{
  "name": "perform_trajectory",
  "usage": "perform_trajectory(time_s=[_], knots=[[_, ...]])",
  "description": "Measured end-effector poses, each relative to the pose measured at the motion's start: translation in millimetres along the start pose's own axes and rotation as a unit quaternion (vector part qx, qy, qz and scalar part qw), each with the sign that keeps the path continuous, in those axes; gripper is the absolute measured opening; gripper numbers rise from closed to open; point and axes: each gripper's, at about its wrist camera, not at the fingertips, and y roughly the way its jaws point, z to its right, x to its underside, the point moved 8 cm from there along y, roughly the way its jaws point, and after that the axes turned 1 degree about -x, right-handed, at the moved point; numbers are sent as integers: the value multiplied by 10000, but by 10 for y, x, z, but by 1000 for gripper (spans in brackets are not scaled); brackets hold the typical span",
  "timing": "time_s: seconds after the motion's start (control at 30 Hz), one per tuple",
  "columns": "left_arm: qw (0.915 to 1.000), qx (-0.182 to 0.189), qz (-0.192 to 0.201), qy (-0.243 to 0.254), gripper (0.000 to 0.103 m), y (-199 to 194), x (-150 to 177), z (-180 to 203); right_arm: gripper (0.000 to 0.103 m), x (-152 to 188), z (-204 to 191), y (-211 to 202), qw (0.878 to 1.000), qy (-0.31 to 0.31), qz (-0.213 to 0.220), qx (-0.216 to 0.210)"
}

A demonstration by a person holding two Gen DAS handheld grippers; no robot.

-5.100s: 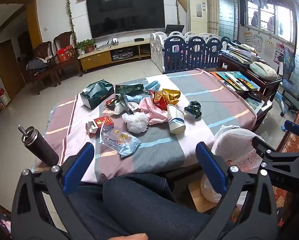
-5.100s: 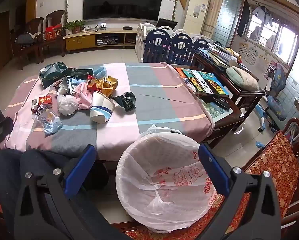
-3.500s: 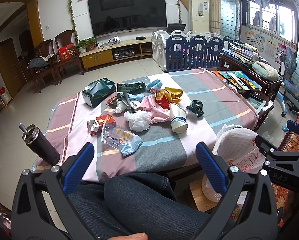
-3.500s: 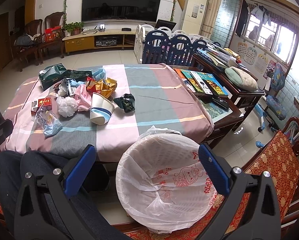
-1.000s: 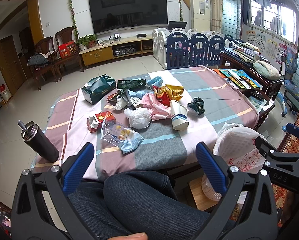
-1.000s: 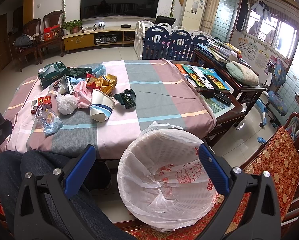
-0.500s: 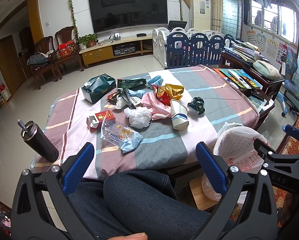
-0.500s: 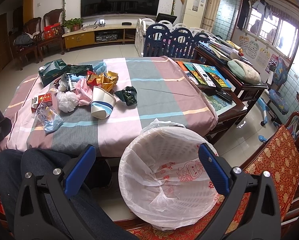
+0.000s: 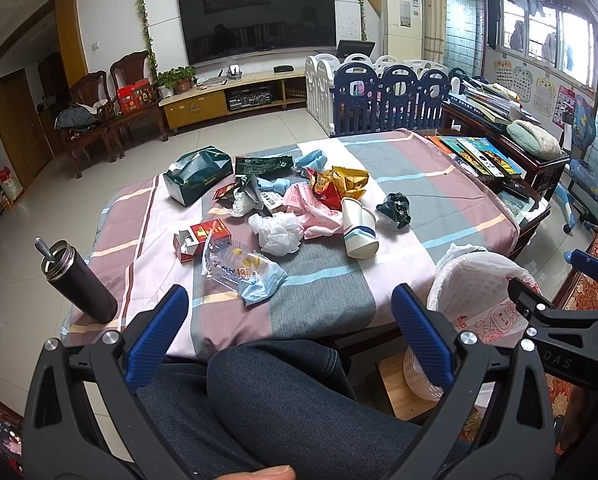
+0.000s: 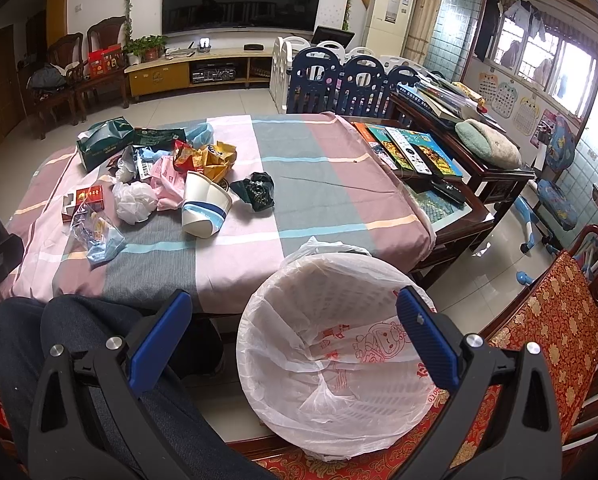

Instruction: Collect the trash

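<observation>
Trash lies in a heap on the striped tablecloth (image 9: 323,300): a paper cup (image 9: 359,228) on its side, a white crumpled bag (image 9: 279,234), a clear plastic wrapper (image 9: 239,270), a red cigarette box (image 9: 201,238), a dark green crumpled wrapper (image 9: 395,210), a yellow-red snack bag (image 9: 341,182), a pink bag (image 9: 311,208). A white bin (image 10: 339,344) lined with a plastic bag stands on a stool at the table's near right. My left gripper (image 9: 289,326) is open and empty above my lap. My right gripper (image 10: 291,328) is open and empty above the bin's near rim.
A dark steel flask (image 9: 79,280) with a spoon stands at the table's near left corner. A green tissue box (image 9: 199,176) sits at the far left. Books (image 10: 411,148) cover a side table on the right. A red cushioned chair (image 10: 547,320) stands at the right.
Both grippers have crept slightly forward toward the table. Nothing on the table has moved.
</observation>
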Motion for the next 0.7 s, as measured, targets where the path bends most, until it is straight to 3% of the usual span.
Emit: perform_trajectory(time_s=[0.7], knots=[[10000,4,-26,-21,101,39,84,-23,100,43,-39,41,9999,-86,-59,-8]])
